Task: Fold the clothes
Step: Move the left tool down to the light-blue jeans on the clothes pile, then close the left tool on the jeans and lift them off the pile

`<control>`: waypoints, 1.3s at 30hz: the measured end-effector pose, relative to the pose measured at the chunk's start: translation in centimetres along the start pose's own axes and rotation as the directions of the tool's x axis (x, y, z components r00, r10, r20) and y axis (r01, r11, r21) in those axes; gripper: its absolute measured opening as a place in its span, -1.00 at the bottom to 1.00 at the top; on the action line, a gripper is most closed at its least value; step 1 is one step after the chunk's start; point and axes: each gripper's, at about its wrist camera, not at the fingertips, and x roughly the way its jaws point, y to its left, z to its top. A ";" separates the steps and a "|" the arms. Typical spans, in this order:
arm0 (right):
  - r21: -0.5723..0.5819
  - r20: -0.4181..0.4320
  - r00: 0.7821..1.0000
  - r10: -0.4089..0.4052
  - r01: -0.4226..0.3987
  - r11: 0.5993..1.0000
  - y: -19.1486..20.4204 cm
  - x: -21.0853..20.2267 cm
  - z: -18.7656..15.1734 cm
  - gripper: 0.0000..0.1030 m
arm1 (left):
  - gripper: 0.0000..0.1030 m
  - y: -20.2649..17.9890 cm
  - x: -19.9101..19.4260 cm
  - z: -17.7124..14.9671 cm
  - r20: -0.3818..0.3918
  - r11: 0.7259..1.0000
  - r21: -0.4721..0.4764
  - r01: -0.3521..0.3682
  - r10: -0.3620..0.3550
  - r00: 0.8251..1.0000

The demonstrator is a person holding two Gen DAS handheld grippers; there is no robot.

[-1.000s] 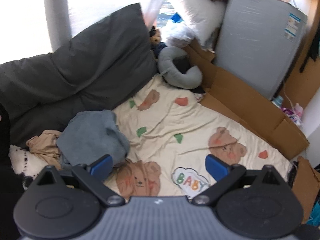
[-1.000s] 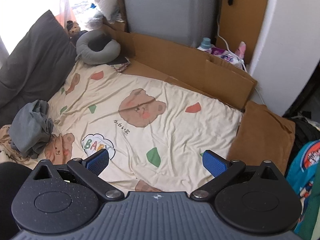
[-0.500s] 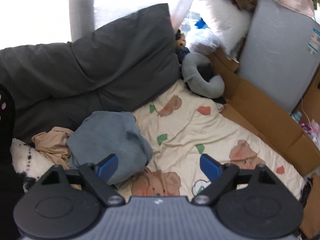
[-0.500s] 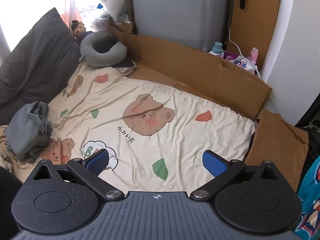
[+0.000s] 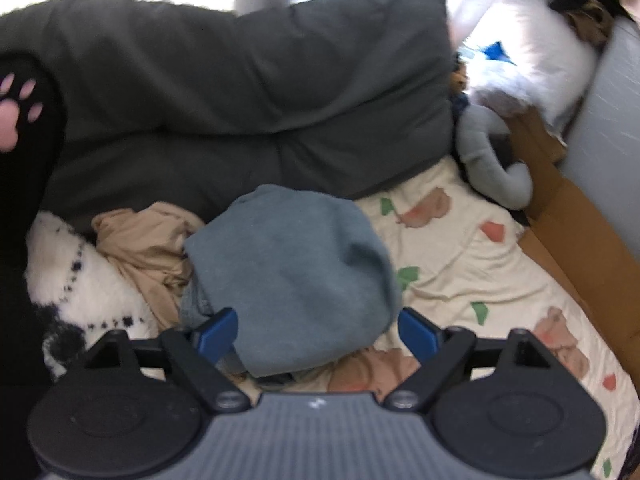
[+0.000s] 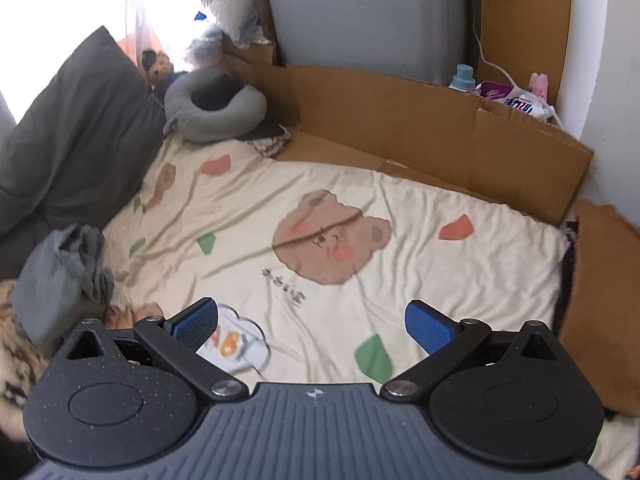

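Grey-blue garment (image 5: pixel 296 276) heaped on bear-print sheet (image 6: pixel 360 208)
Left gripper (image 5: pixel 318 330) spread wide astride garment, pads clear of it; right gripper (image 6: pixel 312 322) spread, empty, above sheet's middle.

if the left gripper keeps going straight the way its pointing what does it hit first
Most likely the crumpled blue-grey garment: it fills the gap ahead of the open left gripper, lying on the bear-print sheet. How near it is cannot be told.

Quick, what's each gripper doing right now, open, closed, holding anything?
Left gripper: open, holding nothing, blue-grey garment between its fingers.
Right gripper: open, empty, over the bear-print blanket.
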 end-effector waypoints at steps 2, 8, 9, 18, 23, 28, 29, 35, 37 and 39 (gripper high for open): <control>0.044 0.002 1.000 0.028 -0.028 0.999 0.1 1.2 -0.3 0.99 | 0.73 0.9 0.9 -0.3 0.010 1.000 -0.012 -0.007 0.007 1.000; 0.066 -0.015 0.997 0.072 -0.071 0.995 1.6 5.1 -2.0 0.99 | 0.56 3.2 4.2 -1.4 0.018 0.999 -0.035 -0.024 0.025 1.000; 0.064 -0.017 0.996 0.084 -0.082 0.995 1.9 5.6 -2.3 0.99 | 0.55 3.6 4.8 -1.7 0.011 0.999 -0.046 -0.027 0.027 1.000; 0.023 -0.091 0.987 0.135 -0.134 0.991 4.0 9.7 -4.8 0.99 | 0.26 6.1 11.4 -4.1 -0.092 0.979 -0.194 -0.058 0.041 0.995; 0.046 -0.122 0.981 0.152 -0.147 0.988 4.0 11.1 -5.8 0.99 | 0.26 6.7 14.2 -5.3 -0.133 0.966 -0.248 -0.074 0.042 0.990; 0.043 -0.140 0.979 0.147 -0.143 0.989 4.0 11.9 -6.3 0.99 | -0.08 6.6 15.5 -5.7 -0.127 0.956 -0.287 -0.062 0.026 0.992; 0.044 -0.140 0.979 0.149 -0.144 0.989 4.0 12.1 -6.4 0.99 | -0.21 6.5 15.6 -5.7 -0.130 0.956 -0.286 -0.069 0.032 0.991; 0.065 -0.145 0.973 0.177 -0.170 0.983 4.0 12.4 -6.4 0.99 | -0.75 6.0 14.1 -5.7 -0.065 0.964 -0.264 -0.039 0.023 0.998; 0.075 -0.143 0.972 0.187 -0.178 0.981 3.9 12.4 -6.5 0.99 | -0.91 5.4 13.4 -5.3 -0.044 0.973 -0.230 -0.011 0.000 0.999; 0.076 -0.140 0.971 0.195 -0.186 0.980 4.1 12.3 -6.5 0.99 | -0.92 4.5 12.7 -4.8 -0.028 0.981 -0.192 0.015 -0.021 0.999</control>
